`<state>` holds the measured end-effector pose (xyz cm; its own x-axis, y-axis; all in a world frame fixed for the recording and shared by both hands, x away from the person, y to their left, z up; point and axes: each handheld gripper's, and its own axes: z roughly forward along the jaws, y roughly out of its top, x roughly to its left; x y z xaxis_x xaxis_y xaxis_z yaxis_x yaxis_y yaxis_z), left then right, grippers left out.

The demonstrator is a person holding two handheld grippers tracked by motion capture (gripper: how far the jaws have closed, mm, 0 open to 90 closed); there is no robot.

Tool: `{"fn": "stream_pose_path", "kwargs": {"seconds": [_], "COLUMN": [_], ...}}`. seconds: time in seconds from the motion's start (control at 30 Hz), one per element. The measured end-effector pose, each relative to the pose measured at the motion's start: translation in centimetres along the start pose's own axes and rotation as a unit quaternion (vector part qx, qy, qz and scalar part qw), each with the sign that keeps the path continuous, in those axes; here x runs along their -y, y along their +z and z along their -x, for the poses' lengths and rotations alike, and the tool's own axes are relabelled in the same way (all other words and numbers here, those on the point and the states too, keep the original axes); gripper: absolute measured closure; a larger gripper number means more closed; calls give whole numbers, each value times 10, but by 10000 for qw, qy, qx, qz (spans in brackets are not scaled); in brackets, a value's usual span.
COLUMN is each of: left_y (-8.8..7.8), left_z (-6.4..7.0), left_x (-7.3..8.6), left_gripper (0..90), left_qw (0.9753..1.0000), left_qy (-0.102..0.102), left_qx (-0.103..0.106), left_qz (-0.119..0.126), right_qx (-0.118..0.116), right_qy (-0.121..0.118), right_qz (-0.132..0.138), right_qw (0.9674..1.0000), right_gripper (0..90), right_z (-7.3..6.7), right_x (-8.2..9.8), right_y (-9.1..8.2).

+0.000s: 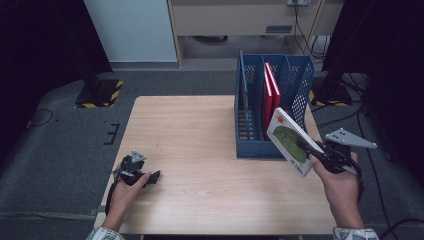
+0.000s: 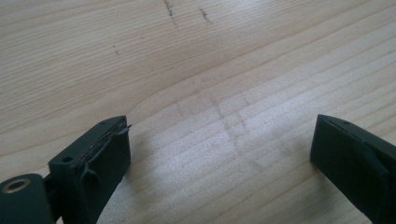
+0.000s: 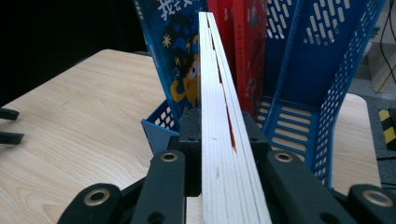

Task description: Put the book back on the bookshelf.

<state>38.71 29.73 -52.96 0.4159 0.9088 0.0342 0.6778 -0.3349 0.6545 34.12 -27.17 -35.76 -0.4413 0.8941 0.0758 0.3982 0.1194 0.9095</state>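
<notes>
Holding white-green book (image 1: 291,142) clamped edge-on in right gripper (image 3: 219,135), just off blue file rack (image 1: 299,82) front, at 4 o'clock of table (image 1: 200,145). Tilt book upright, aim free slot right of red books (image 1: 270,95), slide slowly. Left gripper (image 2: 219,144) open, empty, resting at 8 o'clock.

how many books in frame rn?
4. White-covered book clamped in the right gripper, in front of the blue file rack. Two red books upright in the rack's middle slot. Blue illustrated book in the rack beside them. More may be hidden behind dividers.
</notes>
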Motion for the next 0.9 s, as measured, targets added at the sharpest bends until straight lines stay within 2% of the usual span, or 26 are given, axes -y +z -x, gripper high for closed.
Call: {"fn": "stream_pose_path", "kwargs": {"seconds": [0.17,0.63,0.9], "left_y": [2,5,5], "left_z": [-3,-3,-2], "left_x": [0,5,5], "left_gripper": [26,8,6], "left_qw": [9999,9995,9994], "left_qy": [-103,-160,-172], "left_qx": [65,17,3], "left_qz": [27,263,288], "right_qx": [89,483,699], "right_qy": [27,179,193], "right_qz": [21,67,64], "right_qw": [10000,9986,9973], "right_gripper": [761,760,761], "right_z": [4,20,29], "right_x": [0,-7,-16], "right_y": [-2,1,6]}}
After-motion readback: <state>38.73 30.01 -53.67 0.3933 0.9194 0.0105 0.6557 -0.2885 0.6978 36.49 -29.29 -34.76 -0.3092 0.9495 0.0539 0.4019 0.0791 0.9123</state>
